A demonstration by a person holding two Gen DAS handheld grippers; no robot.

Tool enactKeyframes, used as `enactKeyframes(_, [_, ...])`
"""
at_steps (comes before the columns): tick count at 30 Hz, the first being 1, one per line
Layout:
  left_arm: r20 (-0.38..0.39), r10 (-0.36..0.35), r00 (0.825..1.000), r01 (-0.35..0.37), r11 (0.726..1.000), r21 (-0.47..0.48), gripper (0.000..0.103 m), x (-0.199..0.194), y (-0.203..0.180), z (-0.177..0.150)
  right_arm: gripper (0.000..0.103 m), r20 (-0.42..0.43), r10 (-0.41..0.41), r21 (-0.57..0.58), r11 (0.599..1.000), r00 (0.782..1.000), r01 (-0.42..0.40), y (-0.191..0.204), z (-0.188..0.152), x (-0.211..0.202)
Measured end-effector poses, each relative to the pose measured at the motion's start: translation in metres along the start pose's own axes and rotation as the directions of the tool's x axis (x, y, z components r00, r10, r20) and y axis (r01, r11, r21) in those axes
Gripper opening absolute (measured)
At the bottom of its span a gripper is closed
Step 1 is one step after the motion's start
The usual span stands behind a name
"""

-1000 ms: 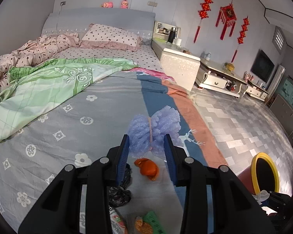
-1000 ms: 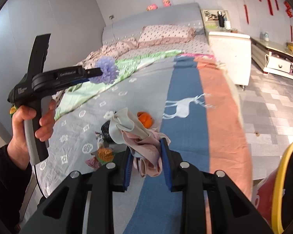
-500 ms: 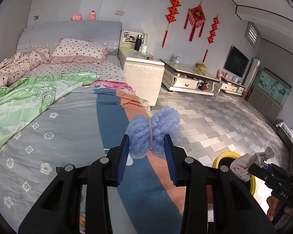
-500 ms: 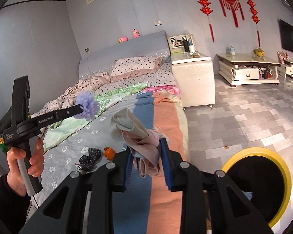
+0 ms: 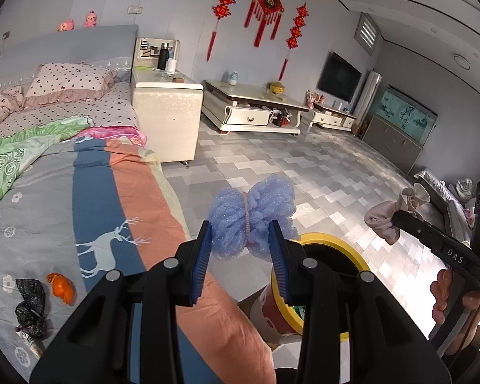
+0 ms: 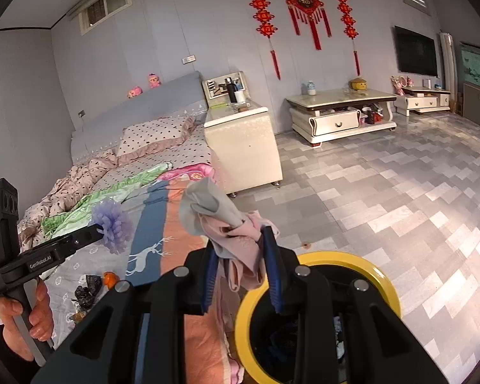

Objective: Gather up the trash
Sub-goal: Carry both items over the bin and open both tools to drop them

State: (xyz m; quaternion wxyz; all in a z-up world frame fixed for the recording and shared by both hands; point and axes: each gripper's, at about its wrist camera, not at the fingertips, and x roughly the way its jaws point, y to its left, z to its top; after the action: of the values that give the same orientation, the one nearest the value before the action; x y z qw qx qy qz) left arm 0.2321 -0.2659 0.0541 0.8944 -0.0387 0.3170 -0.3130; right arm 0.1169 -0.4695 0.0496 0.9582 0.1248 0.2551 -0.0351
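My left gripper is shut on a purple mesh puff, held above the bed's edge next to a yellow-rimmed trash bin. My right gripper is shut on a crumpled pink and grey cloth, held just left of the bin's rim. In the left wrist view the right gripper with the cloth is to the right of the bin. In the right wrist view the left gripper holds the puff over the bed.
An orange peel and black crumpled wrappers lie on the grey bedspread. A white bedside cabinet and a low white TV table stand across the grey tiled floor.
Both grippers have swung right, away from the bed and toward the bin, each still holding its item. The bin now sits right below the fingers in both views.
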Motion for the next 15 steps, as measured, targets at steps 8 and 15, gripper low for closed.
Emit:
enactKeyframes(8, [-0.089,-0.067,0.994,0.072,0.995,0.063,0.034,0.06,-0.061,-0.021,0.025,-0.038,-0.087,0.064,0.994,0.996,0.089,-0.053,-0.014,0.01])
enactKeyframes(15, [-0.162,-0.085,0.983,0.101,0.991,0.091,0.034,0.107,-0.089,-0.044,0.026,-0.074,-0.134,0.091,0.986,0.988,0.14,-0.082,-0.03,0.027])
